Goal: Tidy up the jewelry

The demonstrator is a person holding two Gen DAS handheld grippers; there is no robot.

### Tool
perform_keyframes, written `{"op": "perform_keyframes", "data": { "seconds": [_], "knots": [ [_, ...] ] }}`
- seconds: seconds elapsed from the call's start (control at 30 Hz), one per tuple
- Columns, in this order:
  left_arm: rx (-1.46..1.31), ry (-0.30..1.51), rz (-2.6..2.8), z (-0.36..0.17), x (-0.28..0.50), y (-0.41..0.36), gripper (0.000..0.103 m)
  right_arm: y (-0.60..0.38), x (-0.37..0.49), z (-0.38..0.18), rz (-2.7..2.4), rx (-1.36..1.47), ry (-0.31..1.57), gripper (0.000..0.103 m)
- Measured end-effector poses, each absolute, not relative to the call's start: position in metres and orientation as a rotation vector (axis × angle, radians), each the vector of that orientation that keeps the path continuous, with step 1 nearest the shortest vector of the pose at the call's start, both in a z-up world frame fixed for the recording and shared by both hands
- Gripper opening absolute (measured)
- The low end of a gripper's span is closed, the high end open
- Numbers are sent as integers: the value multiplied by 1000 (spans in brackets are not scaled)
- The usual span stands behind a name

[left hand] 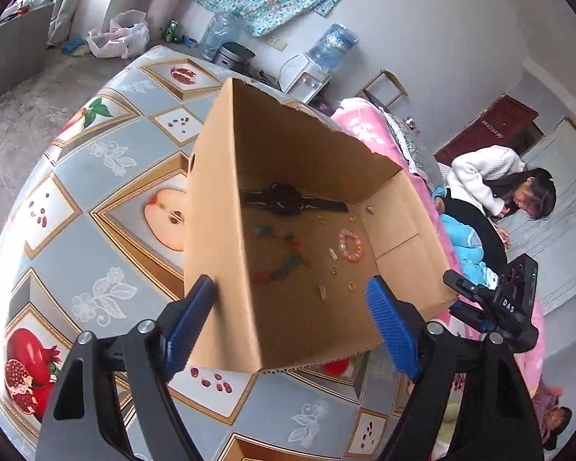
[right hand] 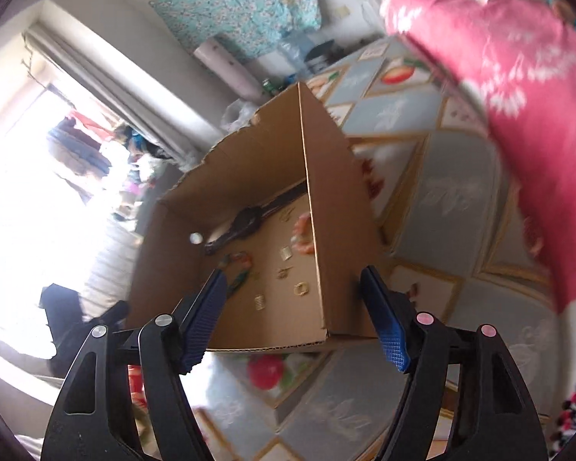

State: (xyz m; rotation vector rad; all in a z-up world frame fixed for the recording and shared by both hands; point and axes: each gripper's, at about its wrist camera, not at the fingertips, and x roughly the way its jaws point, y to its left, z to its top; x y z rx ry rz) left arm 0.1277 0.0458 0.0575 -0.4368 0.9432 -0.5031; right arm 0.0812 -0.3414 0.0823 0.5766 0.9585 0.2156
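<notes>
Jewelry-strewn cardboard box (left hand: 288,161), 2 spread tools

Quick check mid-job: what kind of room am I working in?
Probably a lived-in bedroom or living room at home: a bed with a pink blanket, a water dispenser, and a fruit-patterned tablecloth under the cardboard box.

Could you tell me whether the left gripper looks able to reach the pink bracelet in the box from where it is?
Probably yes: the box is open-topped, the left gripper is open above it, and nothing covers the pink bracelet.
</notes>
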Motion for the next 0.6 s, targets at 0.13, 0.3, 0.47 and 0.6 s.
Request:
{"op": "perform_keyframes", "data": {
  "seconds": [0.13,0.3,0.47,0.6],
  "knots": [
    [-408,935,-479,60,123,44,79,-322,74,95,168,475,969,69],
    [-380,926,-466,59,107,48,79,-305,65,98,123,384,980,69],
    [-389,922,-459,58,88,57,79,-302,57,93,114,404,984,69],
    [-395,903,-464,58,80,60,81,-303,47,88,94,423,949,69]
  ]
}}
